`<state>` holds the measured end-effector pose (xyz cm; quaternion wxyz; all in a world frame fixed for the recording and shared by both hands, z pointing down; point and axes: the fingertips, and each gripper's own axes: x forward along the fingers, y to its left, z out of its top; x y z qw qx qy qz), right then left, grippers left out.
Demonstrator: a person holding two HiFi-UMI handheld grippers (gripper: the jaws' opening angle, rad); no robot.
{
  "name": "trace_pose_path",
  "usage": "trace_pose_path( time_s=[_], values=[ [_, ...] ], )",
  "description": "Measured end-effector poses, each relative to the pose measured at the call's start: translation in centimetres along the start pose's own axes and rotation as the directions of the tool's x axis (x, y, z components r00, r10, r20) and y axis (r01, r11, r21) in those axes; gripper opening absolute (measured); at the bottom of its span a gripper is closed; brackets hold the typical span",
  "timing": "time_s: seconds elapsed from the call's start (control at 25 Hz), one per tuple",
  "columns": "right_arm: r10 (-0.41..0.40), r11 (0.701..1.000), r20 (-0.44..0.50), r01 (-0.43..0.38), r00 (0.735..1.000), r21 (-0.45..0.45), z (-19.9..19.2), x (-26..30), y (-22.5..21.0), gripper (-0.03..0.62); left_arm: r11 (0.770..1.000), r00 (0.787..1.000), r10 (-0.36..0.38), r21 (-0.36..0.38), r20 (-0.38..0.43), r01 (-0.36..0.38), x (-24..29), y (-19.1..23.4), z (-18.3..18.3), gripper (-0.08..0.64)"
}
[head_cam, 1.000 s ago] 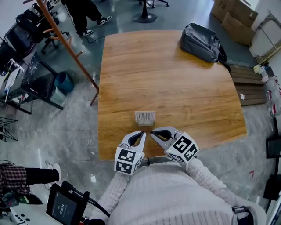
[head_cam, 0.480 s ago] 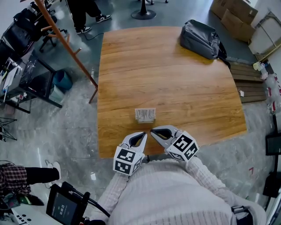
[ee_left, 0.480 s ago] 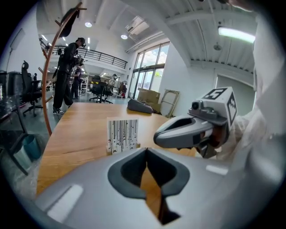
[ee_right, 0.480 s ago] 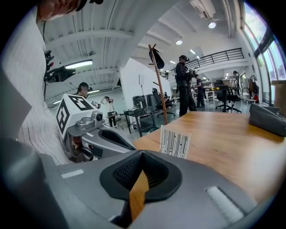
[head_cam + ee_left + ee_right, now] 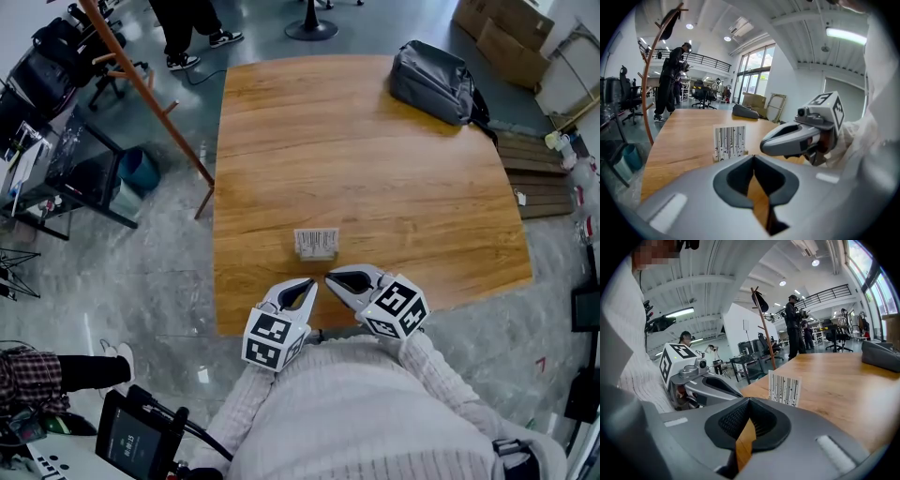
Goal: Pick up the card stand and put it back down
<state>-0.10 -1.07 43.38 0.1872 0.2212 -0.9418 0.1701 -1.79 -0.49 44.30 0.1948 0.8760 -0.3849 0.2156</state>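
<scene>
Card stand [image 5: 316, 243] stands upright on the worktop [image 5: 375, 141] near the front edge, just ahead of both claws and touching neither. Left claw [image 5: 307, 284] and right claw [image 5: 329, 278] are fully closed on nothing, tips aimed at the stand. This fits a pending grab or a finished set-down. Head view shows the layout. Gripper views show the striped card face.

Left gripper [image 5: 308, 283] and right gripper [image 5: 329, 277] side by side, jaws together, empty.
</scene>
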Motion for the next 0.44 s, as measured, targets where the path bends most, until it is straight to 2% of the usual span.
trace_pose_path(
  time_s=[0.28, 0.44],
  values=[
    [0.003, 1.0, -0.007, -0.003, 1.0, 0.007, 0.14, 0.09, 0.12, 0.0, 1.0, 1.0, 0.0, 0.005, -0.016, 0.0, 0.13, 0.32, 0.24, 0.008],
    [-0.002, 1.0, -0.014, 0.002, 1.0, -0.027, 0.49, 0.37, 0.14, 0.0, 1.0, 1.0, -0.012, 0.009, -0.027, 0.012, 0.29, 0.39, 0.16, 0.008]
  ],
)
